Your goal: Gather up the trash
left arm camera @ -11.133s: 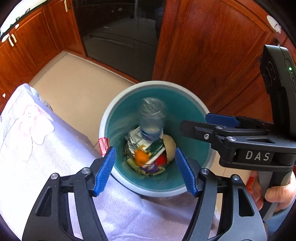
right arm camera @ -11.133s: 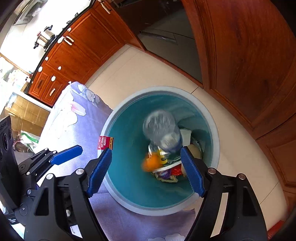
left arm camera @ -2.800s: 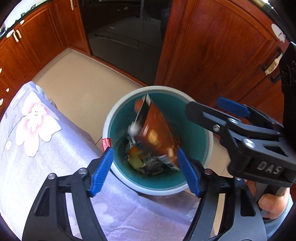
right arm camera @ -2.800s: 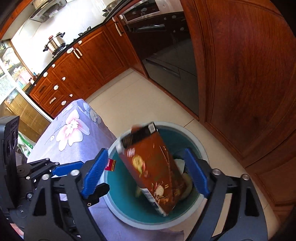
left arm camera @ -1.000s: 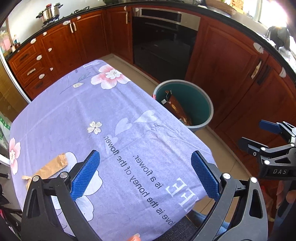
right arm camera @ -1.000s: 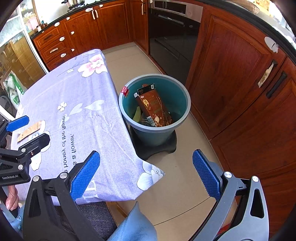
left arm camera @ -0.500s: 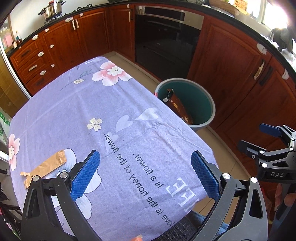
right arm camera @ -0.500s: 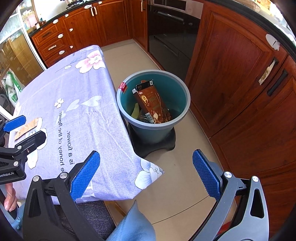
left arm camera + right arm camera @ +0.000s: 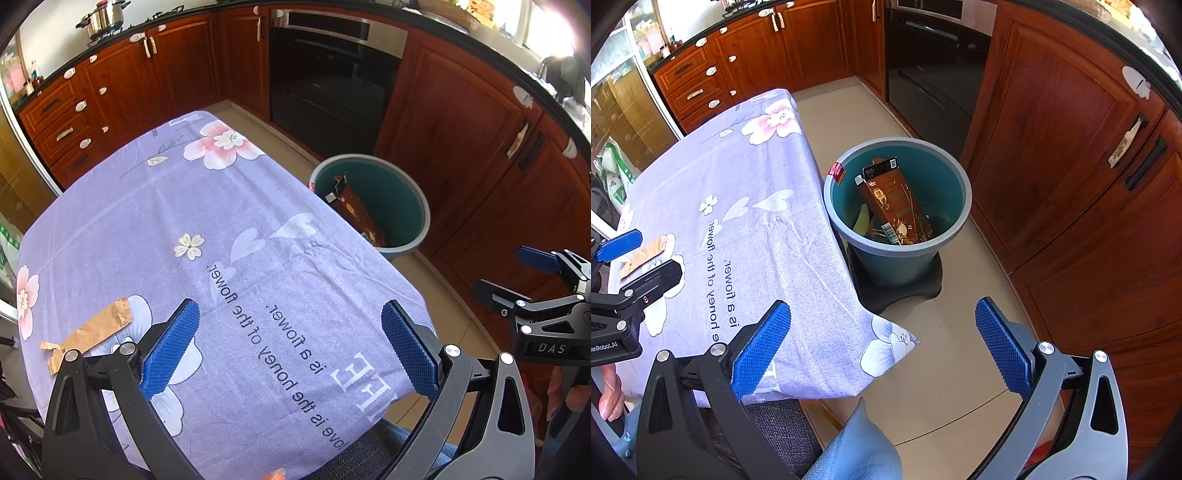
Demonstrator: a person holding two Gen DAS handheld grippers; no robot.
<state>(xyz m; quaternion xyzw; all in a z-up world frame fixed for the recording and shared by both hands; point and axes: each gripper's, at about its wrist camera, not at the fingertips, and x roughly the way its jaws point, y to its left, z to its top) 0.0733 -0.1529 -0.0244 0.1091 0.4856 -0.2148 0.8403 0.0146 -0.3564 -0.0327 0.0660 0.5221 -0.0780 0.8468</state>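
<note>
A teal trash bin [image 9: 955,184] stands on the floor by the table's far right corner; it also shows in the left wrist view [image 9: 417,199]. A brown carton [image 9: 894,203] leans inside it on other trash, and shows in the left wrist view [image 9: 356,210]. A torn brown paper strip [image 9: 92,330] lies on the purple tablecloth [image 9: 192,206] at the near left; it also shows in the right wrist view [image 9: 646,254]. My left gripper [image 9: 288,350] is open and empty above the near table edge. My right gripper [image 9: 882,347] is open and empty above the floor, right of the table.
Red wooden cabinets [image 9: 1071,147] and a black oven [image 9: 332,81] ring the floor around the bin. The bin sits on a black base [image 9: 897,284]. A dark chair seat [image 9: 768,432] and blue cloth [image 9: 860,450] lie below the near table edge.
Both grippers drew back and up from the bin after the carton dropped in. Over the last second the view shifted only slightly, with both grippers still wide open.
</note>
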